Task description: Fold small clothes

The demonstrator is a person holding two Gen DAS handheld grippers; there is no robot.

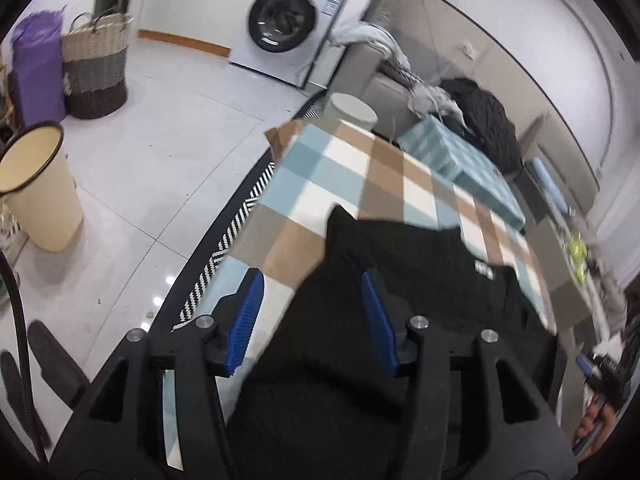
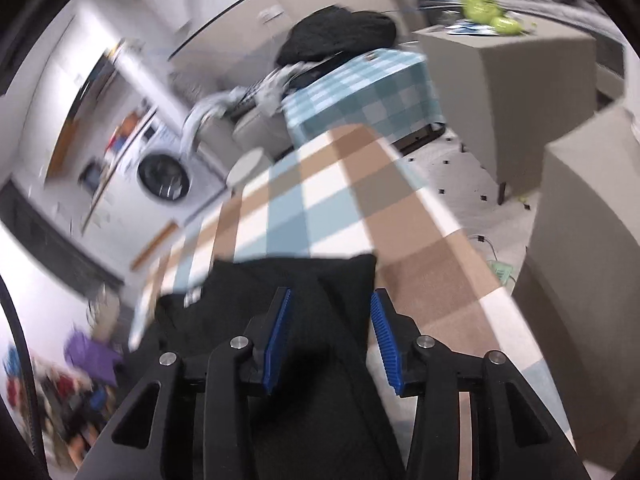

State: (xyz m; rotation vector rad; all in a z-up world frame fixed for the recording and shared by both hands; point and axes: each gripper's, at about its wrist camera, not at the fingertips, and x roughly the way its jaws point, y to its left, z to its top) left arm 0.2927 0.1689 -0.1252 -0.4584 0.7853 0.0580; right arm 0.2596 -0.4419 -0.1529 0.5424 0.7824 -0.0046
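A small black garment (image 1: 420,280) lies spread on the checked blue, brown and white tablecloth (image 1: 360,176). My left gripper (image 1: 312,280) is open, its blue pads (image 1: 250,312) apart over the garment's left shoulder edge. In the right wrist view the same black garment (image 2: 260,292) lies on the tablecloth (image 2: 320,208). My right gripper (image 2: 330,300) is open, its blue pads (image 2: 382,332) on either side of the garment's right corner. Both views are blurred by motion.
A washing machine (image 1: 284,28), a woven basket (image 1: 96,68) and a cream bin (image 1: 36,184) stand on the tiled floor to the left. A teal checked box (image 1: 460,160) and a dark clothes pile (image 1: 484,120) sit beyond the table. Grey cabinets (image 2: 520,92) stand on the right.
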